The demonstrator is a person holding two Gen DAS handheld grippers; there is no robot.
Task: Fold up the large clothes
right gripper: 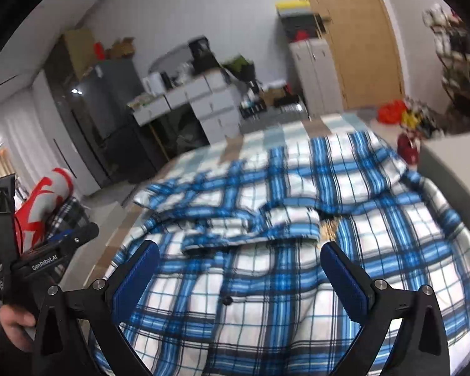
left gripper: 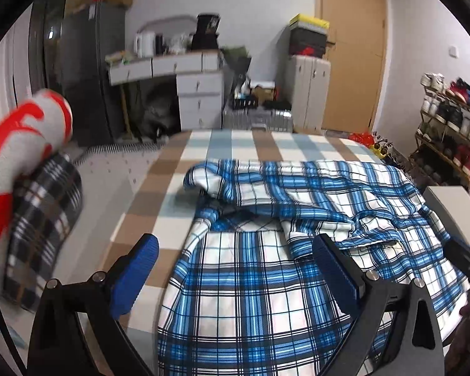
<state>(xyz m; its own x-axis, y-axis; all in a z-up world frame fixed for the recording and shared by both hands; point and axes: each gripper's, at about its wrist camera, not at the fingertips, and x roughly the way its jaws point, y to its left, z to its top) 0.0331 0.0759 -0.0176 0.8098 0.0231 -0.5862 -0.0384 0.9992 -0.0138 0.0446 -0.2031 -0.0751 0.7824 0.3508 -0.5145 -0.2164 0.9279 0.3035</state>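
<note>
A blue, white and black plaid shirt (left gripper: pixel 266 275) lies rumpled on a checked bed cover (left gripper: pixel 178 163), its sleeves bunched across the middle. My left gripper (left gripper: pixel 235 244) hovers open above the shirt's left edge, nothing between its blue pads (left gripper: pixel 141 266). In the right wrist view the same shirt (right gripper: pixel 282 219) fills the middle, a dark button visible near its placket. My right gripper (right gripper: pixel 238 250) hangs open over the shirt's lower half, jaws wide apart and empty. The left gripper's black body (right gripper: pixel 47 257) shows at the far left, held by a hand (right gripper: pixel 12 316).
A dark plaid cloth (left gripper: pixel 44 219) and a red-and-white rolled item (left gripper: pixel 22 138) sit at the bed's left. A white box edge (left gripper: pixel 451 206) stands on the right. Behind are a white desk (left gripper: pixel 185 75), a dark fridge (left gripper: pixel 87 72), a shoe rack (left gripper: pixel 448 131) and a wooden door (left gripper: pixel 354 47).
</note>
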